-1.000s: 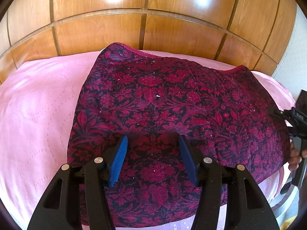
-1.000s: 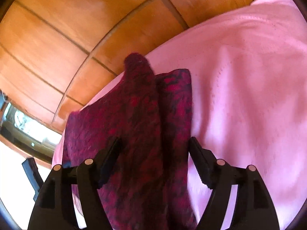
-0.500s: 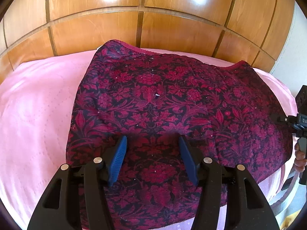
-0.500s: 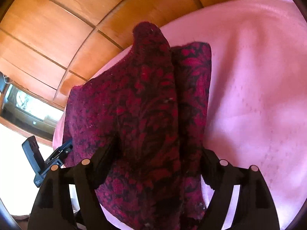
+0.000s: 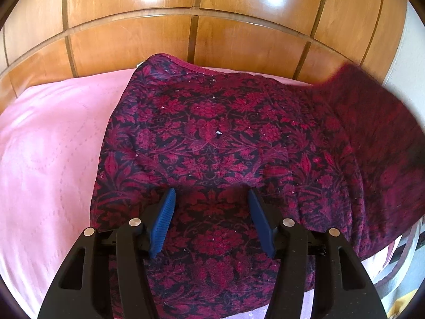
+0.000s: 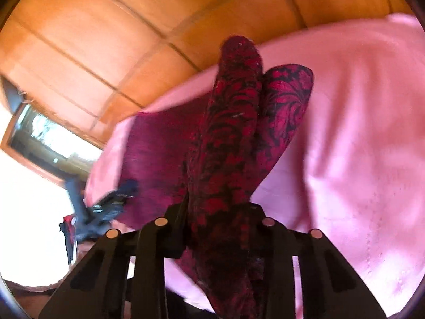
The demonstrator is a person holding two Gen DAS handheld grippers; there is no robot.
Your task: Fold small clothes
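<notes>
A dark red and black floral garment (image 5: 212, 138) lies spread on the pink bed cover (image 5: 47, 159). My left gripper (image 5: 211, 199) is open, its blue pads (image 5: 164, 220) hovering over the garment's near part. The garment's right edge (image 5: 372, 122) is lifted and blurred, rising over the rest. In the right wrist view my right gripper (image 6: 215, 212) is shut on a bunched fold of the garment (image 6: 233, 122), which stands up between the jaws. The left gripper (image 6: 106, 207) shows blurred at lower left there.
A glossy wooden panelled headboard (image 5: 212, 26) runs behind the bed. The bed's right edge and a patterned floor (image 5: 398, 252) show at lower right. A window (image 6: 42, 138) is at left in the right wrist view.
My right gripper has closed on the garment's right edge and lifted it up and inward over the garment. The left gripper has stayed open above the near part.
</notes>
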